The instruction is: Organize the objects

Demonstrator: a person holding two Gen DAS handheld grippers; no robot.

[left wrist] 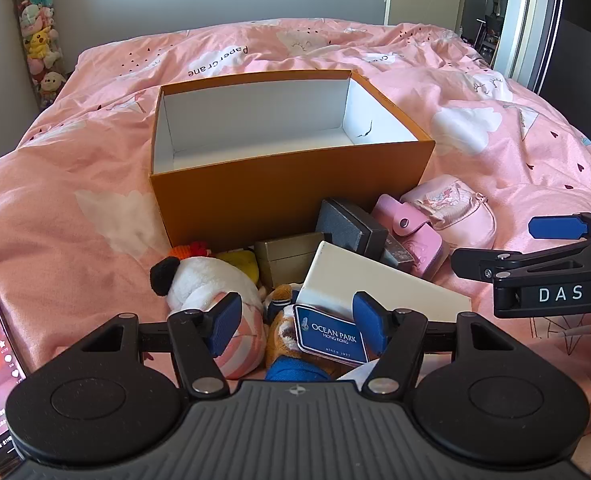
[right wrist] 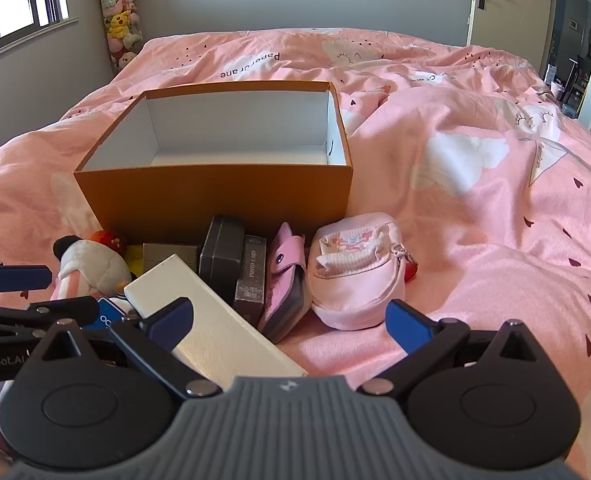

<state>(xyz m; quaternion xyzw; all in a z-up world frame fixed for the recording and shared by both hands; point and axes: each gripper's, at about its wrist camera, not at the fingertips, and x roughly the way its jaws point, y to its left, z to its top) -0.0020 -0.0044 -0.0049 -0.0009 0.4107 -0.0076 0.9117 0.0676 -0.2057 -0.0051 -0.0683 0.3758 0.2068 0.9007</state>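
Left wrist view: left gripper point(left wrist: 297, 326) fingers spread wide around the Ocean Park tag point(left wrist: 330, 339), empty orange box point(left wrist: 291, 184) beyond; right gripper point(right wrist: 289, 324) fingers wide, holding nothing.

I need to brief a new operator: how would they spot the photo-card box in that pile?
Start at the open orange cardboard box on the pink bed cover; the pile lies against its near wall. Among the pile, find the slim dark grey-brown box between the dark grey textured case and the pink snap-button wallet. It alone reads "PHOTO CARD" on its top.
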